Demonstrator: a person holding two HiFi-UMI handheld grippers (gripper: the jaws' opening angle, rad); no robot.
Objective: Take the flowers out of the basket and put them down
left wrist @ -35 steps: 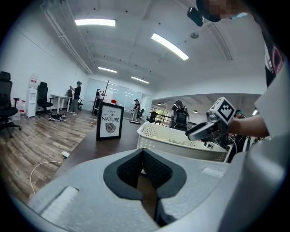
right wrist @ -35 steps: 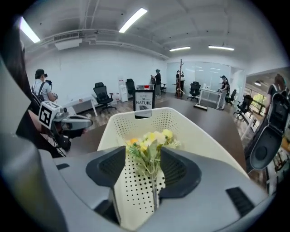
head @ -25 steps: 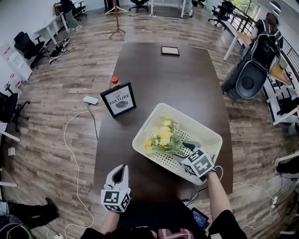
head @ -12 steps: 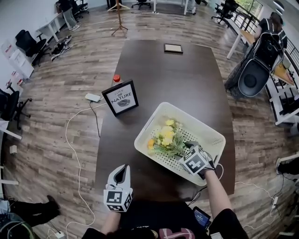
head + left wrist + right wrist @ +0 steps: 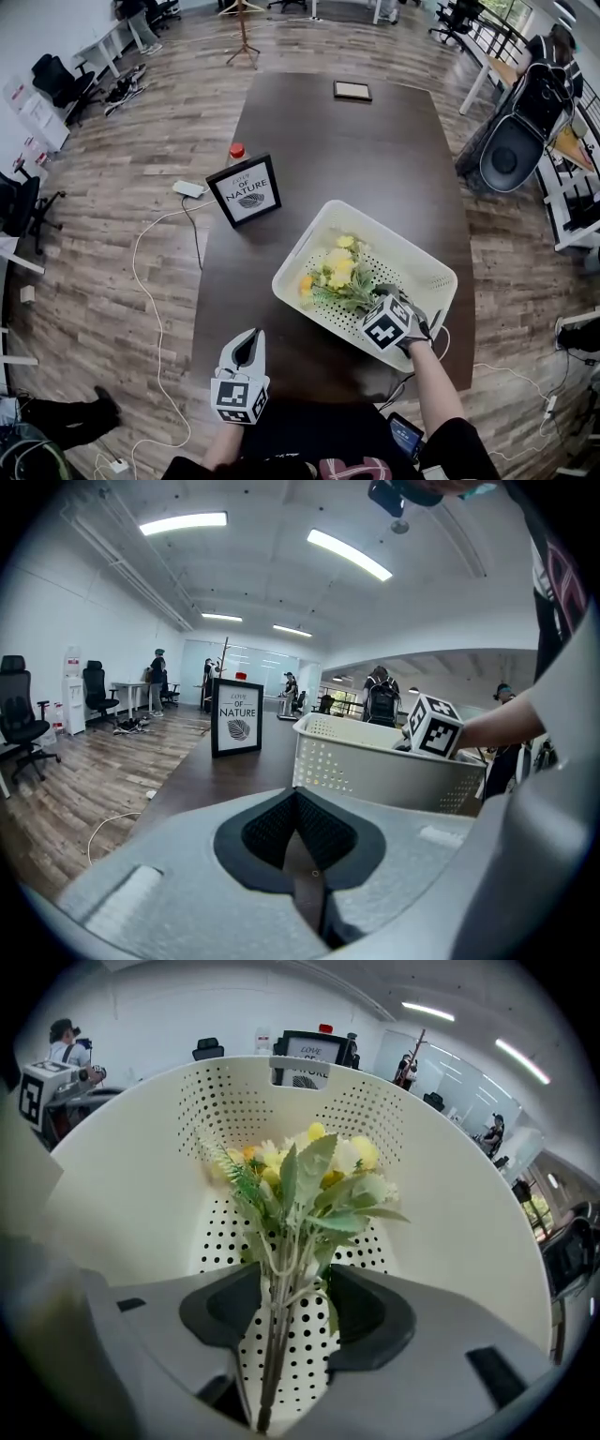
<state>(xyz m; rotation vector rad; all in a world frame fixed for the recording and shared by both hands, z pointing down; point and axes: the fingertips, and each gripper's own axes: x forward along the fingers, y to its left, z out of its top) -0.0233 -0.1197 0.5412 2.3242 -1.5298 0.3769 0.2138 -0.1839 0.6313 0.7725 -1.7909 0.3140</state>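
A bunch of yellow flowers [image 5: 337, 277] with green leaves lies in the white perforated basket [image 5: 298, 246] on the dark table. My right gripper [image 5: 377, 298] reaches steeply down into the basket at the stem end. In the right gripper view the tied stems [image 5: 281, 1288] run between the two pads of the right gripper [image 5: 292, 1283]. Its jaws have just been closing, and a gap still shows beside the stems. My left gripper [image 5: 246, 345] hovers over the table's near edge, left of the basket, shut and empty [image 5: 298, 803].
A framed "Love of Nature" sign [image 5: 246, 190] stands left of the basket, with a red-capped bottle [image 5: 236, 150] behind it. A small frame [image 5: 352, 90] lies at the table's far end. Cables and a power strip [image 5: 187, 188] lie on the floor at left.
My right gripper has sunk into the basket onto the stem end, and its jaws have narrowed around the stems. The left gripper has stayed where it was.
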